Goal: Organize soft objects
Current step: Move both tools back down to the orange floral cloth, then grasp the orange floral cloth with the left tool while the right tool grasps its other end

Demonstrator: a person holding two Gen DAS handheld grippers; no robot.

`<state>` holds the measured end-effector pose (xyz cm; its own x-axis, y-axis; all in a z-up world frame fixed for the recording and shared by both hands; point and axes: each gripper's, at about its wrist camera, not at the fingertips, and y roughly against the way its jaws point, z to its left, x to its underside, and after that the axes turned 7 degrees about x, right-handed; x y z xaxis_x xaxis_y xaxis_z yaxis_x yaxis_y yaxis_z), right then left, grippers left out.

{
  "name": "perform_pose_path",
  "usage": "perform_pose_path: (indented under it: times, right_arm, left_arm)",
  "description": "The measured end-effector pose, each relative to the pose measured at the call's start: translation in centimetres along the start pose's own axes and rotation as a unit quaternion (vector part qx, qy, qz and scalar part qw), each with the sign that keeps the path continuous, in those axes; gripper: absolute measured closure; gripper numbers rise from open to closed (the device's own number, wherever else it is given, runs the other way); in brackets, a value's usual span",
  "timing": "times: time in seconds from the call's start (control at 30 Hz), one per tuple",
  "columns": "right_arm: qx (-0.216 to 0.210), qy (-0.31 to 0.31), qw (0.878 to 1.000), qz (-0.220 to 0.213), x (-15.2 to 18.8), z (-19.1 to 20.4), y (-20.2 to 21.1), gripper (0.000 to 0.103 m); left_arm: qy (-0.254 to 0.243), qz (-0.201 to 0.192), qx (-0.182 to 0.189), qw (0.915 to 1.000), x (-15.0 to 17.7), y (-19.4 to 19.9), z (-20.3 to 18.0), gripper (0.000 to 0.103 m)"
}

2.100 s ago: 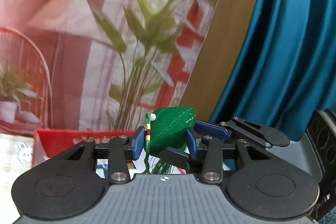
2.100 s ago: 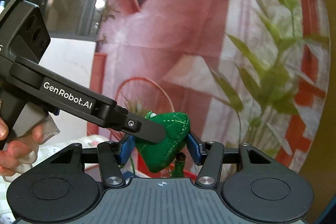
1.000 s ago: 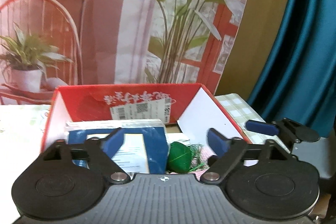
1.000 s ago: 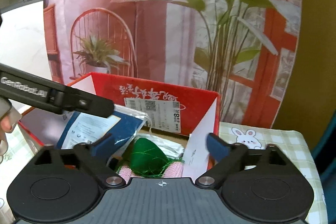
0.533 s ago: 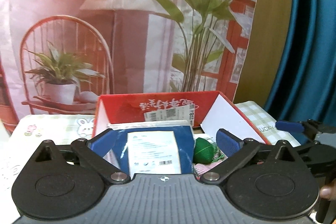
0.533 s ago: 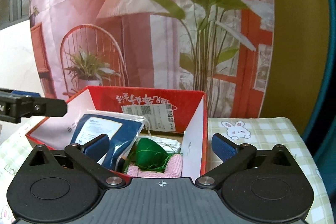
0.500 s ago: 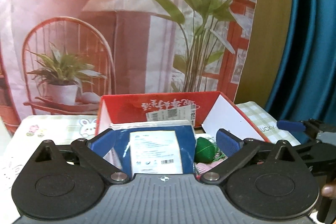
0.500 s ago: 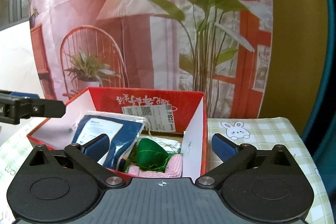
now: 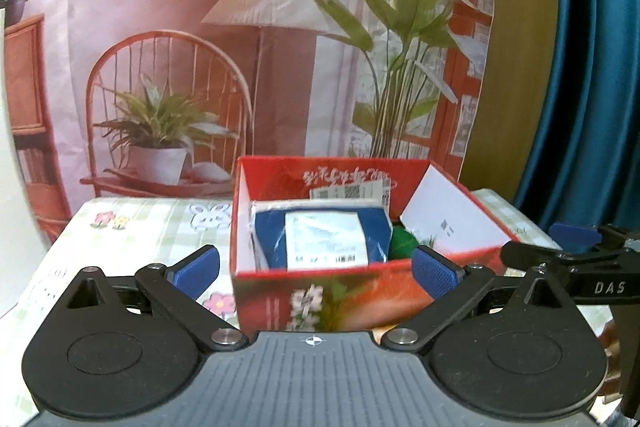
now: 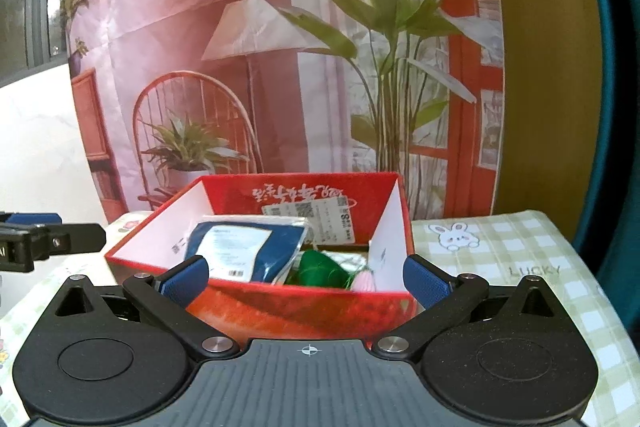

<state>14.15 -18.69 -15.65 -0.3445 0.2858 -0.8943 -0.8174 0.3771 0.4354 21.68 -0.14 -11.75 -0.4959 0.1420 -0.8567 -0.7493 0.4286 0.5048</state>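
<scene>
both of our grippers hang with nothing between their blue-padded fingers: the left gripper (image 9: 316, 269) has its jaws spread wide, and the right gripper (image 10: 306, 279) is just as wide. each frames the near wall of the red cardboard box with the flower print (image 9: 360, 293) from its own side, without touching it. the box sits on the bench, which is covered in a pale green checked cloth with bunny and flower drawings (image 10: 500, 251).

inside the box, toward its left, a blue plastic-wrapped packet with a white printed label (image 9: 324, 237) leans upright. just right of it lies the green stitched fabric dumpling ornament (image 10: 318, 267), with loose green tassel threads at its side. beside that, against the white inner wall on the right, a bit of pink knitted fabric (image 10: 366, 281) peeks over the rim. a white shipping label (image 10: 310, 217) is stuck on the far inner wall.

behind the bench hangs a printed backdrop of a lamp, a wicker chair and leafy plants (image 9: 256, 67), and a teal curtain (image 9: 592, 67) falls at the far right.
</scene>
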Motion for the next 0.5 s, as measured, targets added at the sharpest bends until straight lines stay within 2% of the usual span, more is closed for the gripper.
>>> perform_pose_path:
  times: [0.23, 0.5]
  right_arm:
    - [0.019, 0.002, 1.0, 0.001, 2.3, 0.0, 1.9, 0.0]
    - [0.03, 0.013, 0.999, 0.021, 5.6, 0.4, 2.3, 0.0]
  left_arm:
    - [0.015, 0.013, -0.005, 0.9998, 2.7, 1.7, 0.2, 0.0]
    - [0.023, 0.048, 0.001, 0.9986, 5.6, 1.3, 0.1, 0.0]
